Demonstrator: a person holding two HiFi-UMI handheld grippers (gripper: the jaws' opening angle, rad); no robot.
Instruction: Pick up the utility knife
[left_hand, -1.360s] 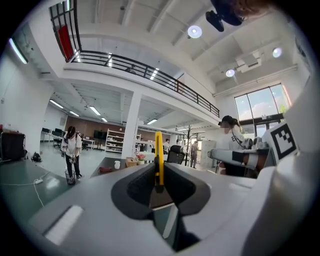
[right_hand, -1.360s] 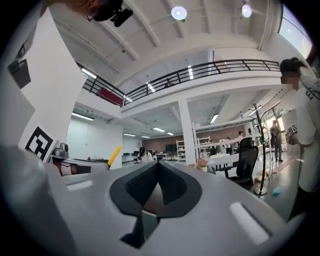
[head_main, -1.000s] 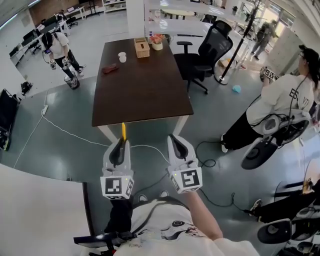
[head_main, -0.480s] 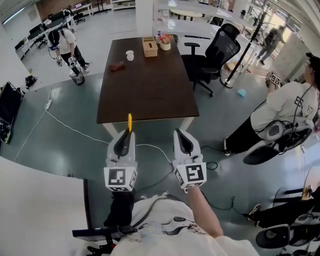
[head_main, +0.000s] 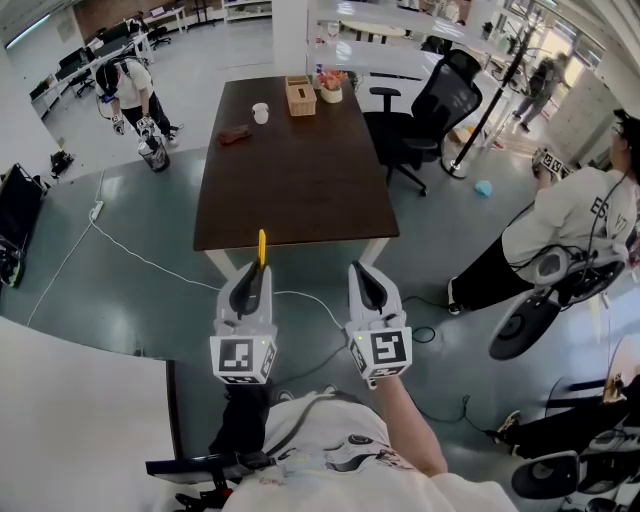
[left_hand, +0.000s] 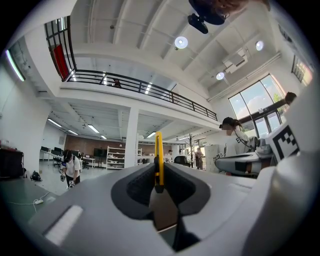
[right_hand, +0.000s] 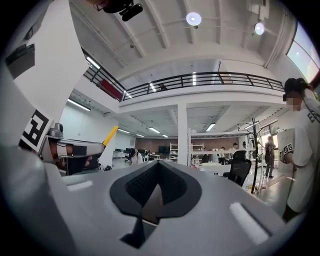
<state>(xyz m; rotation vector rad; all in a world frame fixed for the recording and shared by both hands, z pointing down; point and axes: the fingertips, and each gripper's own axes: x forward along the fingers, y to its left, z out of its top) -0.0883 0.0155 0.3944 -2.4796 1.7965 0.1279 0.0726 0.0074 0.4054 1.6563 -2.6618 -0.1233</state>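
Change since earlier frames: next to none over the last half second; both grippers and the knife keep their places in the head view. A full second back they sat slightly lower and further toward 9 o'clock in the frame.
Left gripper (head_main: 250, 287): fingers clamped on the utility knife (head_main: 262, 247). The left gripper view shows the left gripper (left_hand: 158, 172) with its dark pads pressed on the knife's two flat sides.
Utility knife: yellow, off the table, held up in the air. It stands out of the left jaw tips toward 12 o'clock, roughly in line with the gripper. In the left gripper view the utility knife (left_hand: 158, 152) appears edge-on as a thin upright strip.
Knife vs table: in the head view the knife's far end overlaps the near edge of the table (head_main: 300, 170); contact cannot be judged from that view.
Right gripper (head_main: 362, 284): fingers together, nothing between them. The right gripper view shows the right gripper (right_hand: 157, 185) the same way. It sits just beside the left gripper, at its 3 o'clock, not touching.
Knife from the right gripper view: utility knife (right_hand: 110, 136) at 10 o'clock, slanted.
Table: dark brown, long, at 12 o'clock from the grippers. A tissue box (head_main: 300, 95) and a white cup (head_main: 261, 111) stand at its far end.
Surroundings: black office chair (head_main: 430, 105) at 1 o'clock, beside the table. Seated person (head_main: 575, 205) in a white top at 3 o'clock. White cable (head_main: 130, 255) on the grey floor at 10 o'clock.
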